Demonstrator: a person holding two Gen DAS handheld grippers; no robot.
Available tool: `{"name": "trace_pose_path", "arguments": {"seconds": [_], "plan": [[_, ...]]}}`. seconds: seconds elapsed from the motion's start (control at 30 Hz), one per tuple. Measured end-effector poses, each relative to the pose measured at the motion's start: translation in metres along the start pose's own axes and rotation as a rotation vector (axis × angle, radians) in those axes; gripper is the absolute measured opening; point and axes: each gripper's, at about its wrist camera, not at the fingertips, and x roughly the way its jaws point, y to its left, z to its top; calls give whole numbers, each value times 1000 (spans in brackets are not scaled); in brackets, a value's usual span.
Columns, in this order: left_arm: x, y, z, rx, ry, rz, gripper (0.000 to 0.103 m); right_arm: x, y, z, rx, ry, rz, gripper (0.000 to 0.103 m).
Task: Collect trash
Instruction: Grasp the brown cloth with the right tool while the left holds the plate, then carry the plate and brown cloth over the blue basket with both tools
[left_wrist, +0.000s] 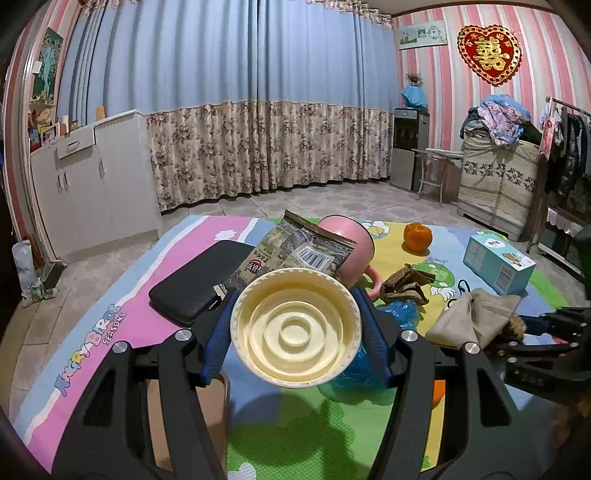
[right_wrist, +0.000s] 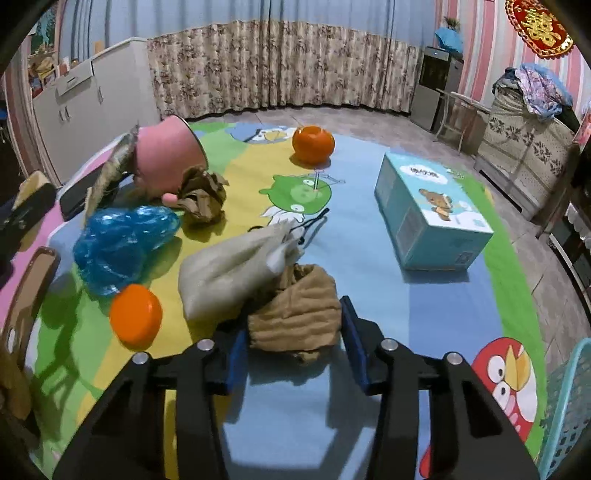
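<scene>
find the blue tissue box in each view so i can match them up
Left wrist view: the blue tissue box lies at the right, on the far part of the mat, beyond the beige cloth.
Right wrist view: the blue tissue box lies right of centre, beyond the right gripper.
Shared landmark: the whole orange, left of the box and farther away in both.

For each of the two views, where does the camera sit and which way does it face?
Left wrist: on the left hand-held gripper, facing the curtain; its fingers hold a cream cup.
Right wrist: on the right hand-held gripper, tilted down at the mat; its fingers flank a crumpled brown paper.
Shared: pink mug, tissue box.
</scene>
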Motion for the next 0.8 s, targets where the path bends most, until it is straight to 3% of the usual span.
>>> {"name": "trace_pose_path", "arguments": {"seconds": [0.17,0.5,0.67,0.8], "plan": [[2,1,0,-12,13,-4,61,-34,-20,-21,18,-18,-50,45],[5,3,1,-22,22,-4,60,-114,-102,-52,237,-135,-129,45],[-3,-8,5,16,13,5,60,-131,-151,-63,346,-180,-158,45],[-21,-31,14,32,12,-50,60,-139,-180,-74,379,-180,-207,45]]}}
